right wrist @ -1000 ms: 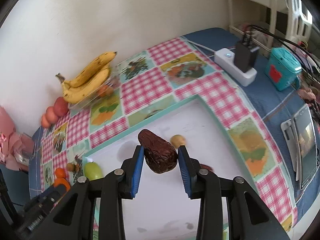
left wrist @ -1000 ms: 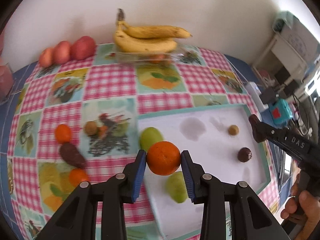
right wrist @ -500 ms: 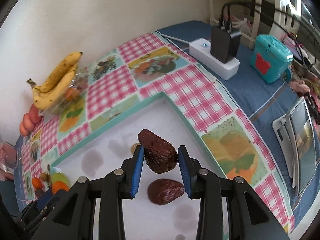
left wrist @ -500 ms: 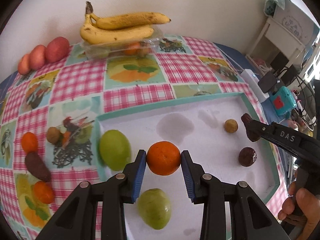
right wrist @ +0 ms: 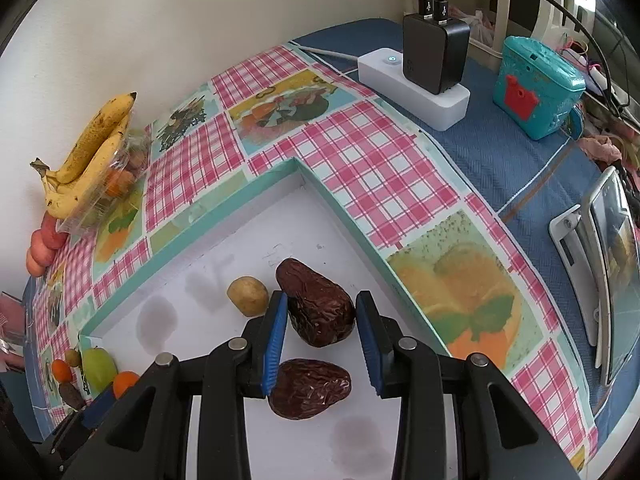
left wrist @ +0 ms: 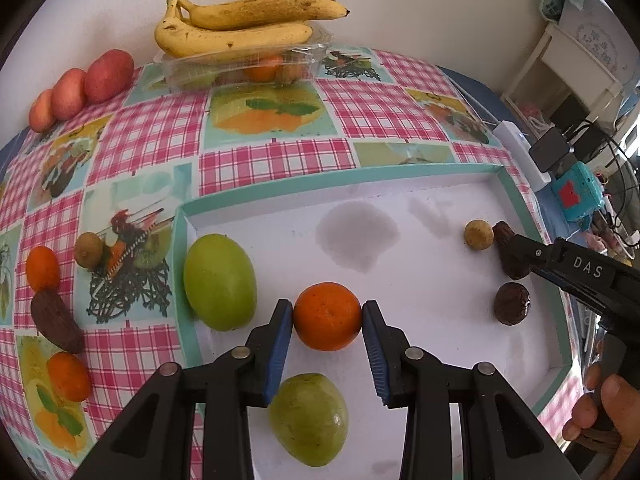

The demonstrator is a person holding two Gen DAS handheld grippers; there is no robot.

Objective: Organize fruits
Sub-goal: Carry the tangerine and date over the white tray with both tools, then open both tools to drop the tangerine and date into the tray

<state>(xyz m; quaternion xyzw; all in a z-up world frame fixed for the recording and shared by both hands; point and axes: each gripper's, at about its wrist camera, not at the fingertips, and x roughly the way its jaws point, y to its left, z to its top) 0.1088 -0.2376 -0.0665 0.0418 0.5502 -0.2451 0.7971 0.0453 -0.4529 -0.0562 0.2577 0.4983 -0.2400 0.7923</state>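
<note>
A cream wall [left wrist: 400, 0] backed a table spread with a pink-checked cloth [left wrist: 152, 132] printed with fruit panels, and past the cloth's far right edge a blue cover [right wrist: 512, 152] carried a white power strip [right wrist: 416, 80] and a teal box [right wrist: 536, 88]. On the cloth lay a shallow white tray [left wrist: 320, 178] with a mint-green rim. Against the wall a bunch of bananas [left wrist: 240, 24] rested on a clear plastic punnet [left wrist: 240, 68], with three red apples [left wrist: 80, 88] in a row to its left.

Inside the tray, a large green fruit [left wrist: 219, 282] lay against the left rim, its long axis running roughly toward the wall, and a second green fruit [left wrist: 308, 420] sat nearer the camera. The left gripper [left wrist: 327, 344] pointed steeply down over the tray, its blue pads pressed on either side of an orange [left wrist: 327, 316], narrowed to the fruit's width. The right gripper [right wrist: 322, 340] likewise clamped a wrinkled brown date [right wrist: 316, 308], whose long axis slanted from upper left to lower right, narrow end toward the wall. A second date [right wrist: 310, 388] lay on the tray just below it, lengthwise across the right wrist view, and a small tan fruit [right wrist: 248, 295] sat just left of the held one.

Off the tray on the left were two more oranges [left wrist: 42, 268], another date [left wrist: 56, 322] between them and a small brown fruit [left wrist: 89, 250].
</note>
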